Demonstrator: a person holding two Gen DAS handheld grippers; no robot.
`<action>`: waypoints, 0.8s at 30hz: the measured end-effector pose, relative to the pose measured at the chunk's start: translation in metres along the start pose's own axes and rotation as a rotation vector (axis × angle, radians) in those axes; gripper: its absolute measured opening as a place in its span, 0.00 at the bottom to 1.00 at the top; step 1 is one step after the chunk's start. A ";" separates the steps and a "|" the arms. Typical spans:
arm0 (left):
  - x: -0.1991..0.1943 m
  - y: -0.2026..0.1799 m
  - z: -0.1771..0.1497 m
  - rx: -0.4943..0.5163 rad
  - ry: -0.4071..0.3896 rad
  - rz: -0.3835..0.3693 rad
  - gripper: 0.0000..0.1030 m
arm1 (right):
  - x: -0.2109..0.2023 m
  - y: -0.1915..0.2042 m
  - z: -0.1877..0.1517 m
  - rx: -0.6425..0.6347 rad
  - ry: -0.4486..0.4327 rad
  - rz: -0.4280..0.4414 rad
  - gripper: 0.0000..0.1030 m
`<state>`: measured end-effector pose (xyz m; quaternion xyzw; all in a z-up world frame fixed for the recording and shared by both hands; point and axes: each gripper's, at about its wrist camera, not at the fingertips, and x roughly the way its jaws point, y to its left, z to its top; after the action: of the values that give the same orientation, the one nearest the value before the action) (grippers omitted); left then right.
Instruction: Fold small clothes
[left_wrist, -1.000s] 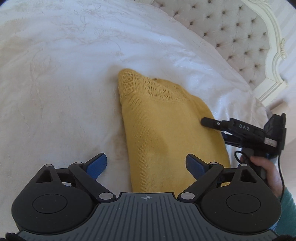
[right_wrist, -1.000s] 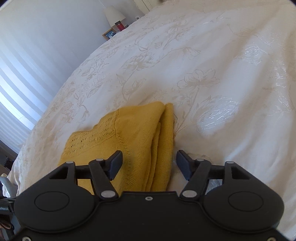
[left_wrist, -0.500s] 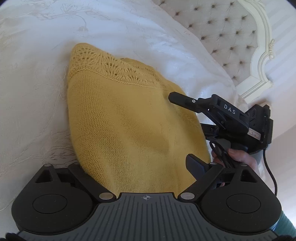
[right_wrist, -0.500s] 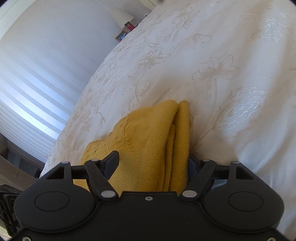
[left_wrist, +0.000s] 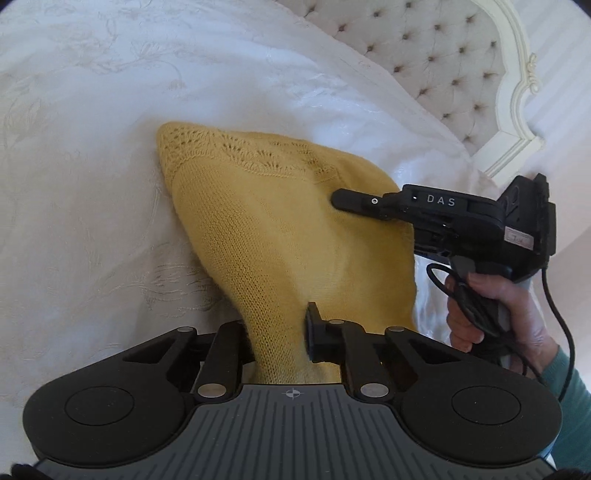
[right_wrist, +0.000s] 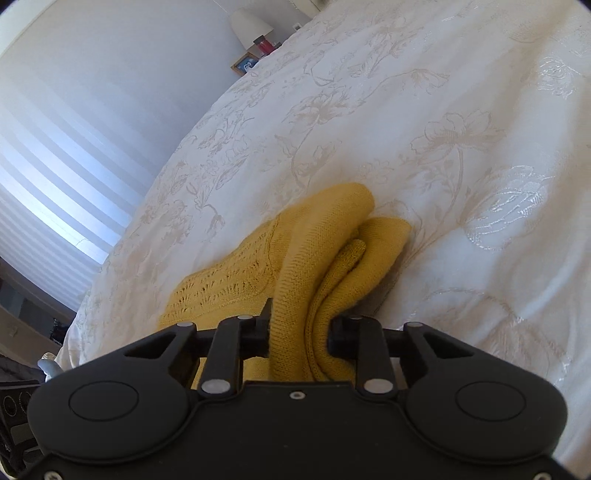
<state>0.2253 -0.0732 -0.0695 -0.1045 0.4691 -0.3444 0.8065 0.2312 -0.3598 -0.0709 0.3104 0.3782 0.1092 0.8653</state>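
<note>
A yellow knit garment (left_wrist: 266, 221), folded with a lacy band at its far end, lies on the white bedspread (left_wrist: 92, 184). My left gripper (left_wrist: 279, 325) has its jaws closing, and the pads pinch the near edge of the knit into a narrow bunch. In the right wrist view the layered side edge of the garment (right_wrist: 325, 221) is squeezed between the closing jaws of my right gripper (right_wrist: 300, 321). The left wrist view shows the right gripper (left_wrist: 343, 199) side-on at the garment's right edge, held by a hand (left_wrist: 491, 314).
The embroidered bedspread (right_wrist: 443, 110) spreads on all sides. A tufted headboard (left_wrist: 424, 48) with a white frame rises at the back right. Beyond the bed's far edge stand a lamp (right_wrist: 249, 24) and a picture frame (right_wrist: 244, 63); striped blinds cover the left.
Both grippers moved in over the garment's edges and went from wide open to pinched on the fabric. The knit now bunches between each pair of fingers.
</note>
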 end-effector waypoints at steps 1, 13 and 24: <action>-0.008 -0.003 -0.002 0.007 0.001 -0.003 0.14 | -0.004 0.006 -0.002 -0.001 -0.003 0.003 0.33; -0.115 0.001 -0.062 0.004 0.056 -0.014 0.14 | -0.045 0.081 -0.088 0.028 0.084 0.071 0.32; -0.117 0.025 -0.146 -0.053 0.083 0.128 0.32 | -0.057 0.090 -0.164 -0.073 0.050 -0.087 0.43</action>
<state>0.0781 0.0447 -0.0804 -0.0814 0.5168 -0.2836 0.8037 0.0777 -0.2384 -0.0672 0.2593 0.4086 0.0931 0.8702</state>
